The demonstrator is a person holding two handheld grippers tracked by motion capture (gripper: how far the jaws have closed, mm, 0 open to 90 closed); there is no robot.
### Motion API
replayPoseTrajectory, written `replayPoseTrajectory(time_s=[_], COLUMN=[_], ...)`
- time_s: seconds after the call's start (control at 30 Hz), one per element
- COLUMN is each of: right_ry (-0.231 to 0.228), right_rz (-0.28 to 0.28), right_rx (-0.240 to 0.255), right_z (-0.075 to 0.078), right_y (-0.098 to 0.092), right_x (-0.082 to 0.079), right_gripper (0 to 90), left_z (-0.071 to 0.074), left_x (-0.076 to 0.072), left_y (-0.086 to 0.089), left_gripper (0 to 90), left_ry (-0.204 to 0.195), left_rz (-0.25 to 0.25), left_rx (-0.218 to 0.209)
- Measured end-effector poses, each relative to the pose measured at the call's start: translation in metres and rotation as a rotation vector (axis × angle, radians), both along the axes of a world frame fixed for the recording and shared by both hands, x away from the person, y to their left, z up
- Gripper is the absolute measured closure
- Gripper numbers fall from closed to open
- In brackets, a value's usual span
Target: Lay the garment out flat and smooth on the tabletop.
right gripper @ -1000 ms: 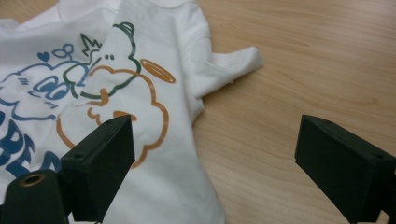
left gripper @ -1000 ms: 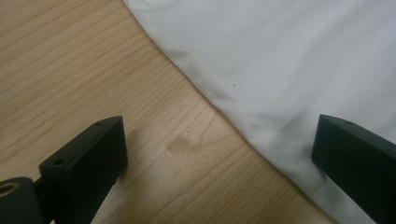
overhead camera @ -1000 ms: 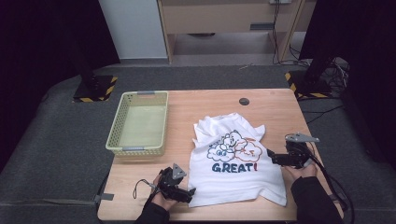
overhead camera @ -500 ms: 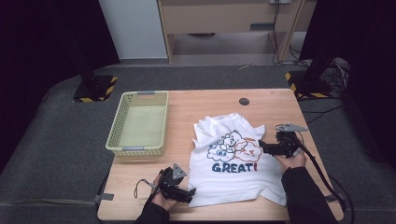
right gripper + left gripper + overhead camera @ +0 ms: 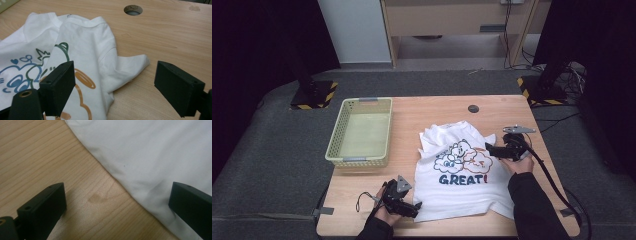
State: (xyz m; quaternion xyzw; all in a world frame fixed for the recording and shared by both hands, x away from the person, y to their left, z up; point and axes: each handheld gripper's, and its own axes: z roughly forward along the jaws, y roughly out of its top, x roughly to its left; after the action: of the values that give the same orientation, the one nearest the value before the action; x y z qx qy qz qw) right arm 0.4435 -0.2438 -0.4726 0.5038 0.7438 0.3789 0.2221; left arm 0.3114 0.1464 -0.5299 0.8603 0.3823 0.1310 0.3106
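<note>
White t-shirt (image 5: 464, 172) lay crumpled at lower centre of the high view, on the wooden table (image 5: 422, 112), print facing up: cartoon figures in blue, green and orange outline, with "GREAT!" in dark blue capitals below, the exclamation mark red. Left gripper (image 5: 413, 206) sat at the bottom of the frame, low on the table, held level and pointing right at the shirt's lower left hem; hand (image 5: 384, 212) wrapped round its body, forearm coming up from the bottom edge. In the left gripper view (image 5: 117, 202) both jaws stood wide apart, 1 over bare wood, 1 over the white hem, nothing pinched. Right gripper (image 5: 489, 148) was at right of centre, level, pointing left onto the shirt's right edge by the sleeve; dark sleeve (image 5: 532, 205) ran up from the lower right, grey plate on top, cable trailing off to the right. Its jaws had just been closing a little but were still wide apart in the right gripper view (image 5: 115, 87), the folded sleeve lying between them, pads not pressing. Yellow-green basket (image 5: 341, 132) stood in the left half, well apart from the shirt. Round hole (image 5: 473, 108) in the tabletop above the shirt.
</note>
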Motion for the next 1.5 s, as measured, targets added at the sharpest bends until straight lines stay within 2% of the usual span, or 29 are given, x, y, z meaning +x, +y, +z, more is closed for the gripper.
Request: replayPoseTrajectory(time_s=[0.37,0.67,0.83,0.9,1.03,1.2,1.33,1.5], right_ry=[0.022,0.043,0.073,0.083,0.099,0.116,0.129,0.142], right_rz=[-0.055,-0.102,-0.125,-0.129,-0.126,-0.128,-0.131,-0.126], right_rx=[-0.006,-0.008,-0.008,-0.003,-0.025,-0.025,-0.004,-0.01], right_z=[-0.014,-0.02,-0.028,-0.032,-0.036,-0.039,-0.042,-0.047], right_y=[0.003,-0.003,-0.005,-0.005,-0.003,-0.003,-0.003,-0.001], right_x=[0.019,0.032,0.039,0.04,0.043,0.045,0.046,0.047], right_gripper=[20.9,25.0,28.6,30.3,33.6,37.6,42.9,48.0], left_z=[0.0,0.0,0.0,0.0,0.0,0.0,0.0,0.0], left_x=[-0.001,-0.001,-0.001,-0.001,-0.001,-0.001,-0.001,-0.001], left_y=[0.0,0.0,0.0,0.0,0.0,0.0,0.0,0.0], left_gripper=[0.6,0.5,0.5,0.5,0.5,0.5,0.5,0.5], left_ry=[0.0,-0.001,-0.002,-0.003,-0.003,-0.003,-0.003,-0.004], left_rz=[-0.005,-0.007,-0.008,-0.009,-0.01,-0.01,-0.012,-0.012], left_rx=[0.0,0.0,-0.001,-0.001,-0.002,-0.002,-0.002,-0.003])
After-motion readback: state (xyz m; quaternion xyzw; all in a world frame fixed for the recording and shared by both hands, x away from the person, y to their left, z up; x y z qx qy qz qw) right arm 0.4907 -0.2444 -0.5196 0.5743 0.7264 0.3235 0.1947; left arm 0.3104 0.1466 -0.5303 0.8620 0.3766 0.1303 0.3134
